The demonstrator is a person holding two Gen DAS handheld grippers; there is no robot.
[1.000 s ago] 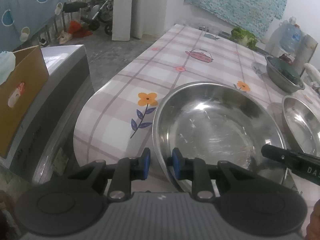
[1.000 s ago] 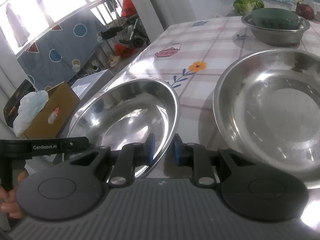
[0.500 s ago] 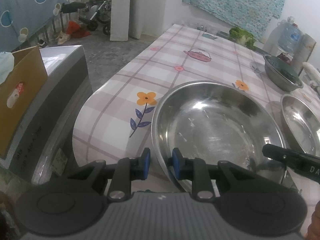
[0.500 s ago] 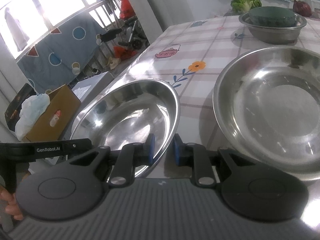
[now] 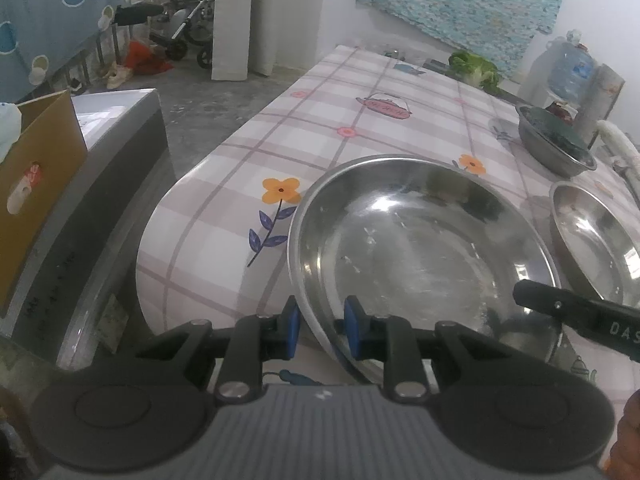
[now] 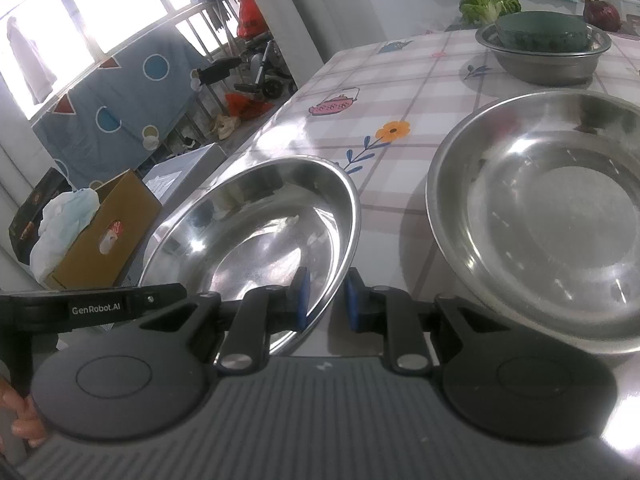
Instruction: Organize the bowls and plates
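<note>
Left wrist view: left hand-held gripper (image 5: 319, 328) clamped the near rim of the steel plate (image 5: 420, 248) at the table (image 5: 360, 120) near edge; right hand-held gripper (image 6: 327, 303) pinched its right rim.

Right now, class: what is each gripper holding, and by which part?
Both hold the same steel basin: left gripper on its near-left rim, right gripper on its near-right rim.

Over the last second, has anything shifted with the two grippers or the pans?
Almost nothing. Both views drifted slightly. The left gripper still straddles the near rim of the left steel pan, and the right gripper straddles its other rim. The right steel pan and far bowl stayed put.
</note>
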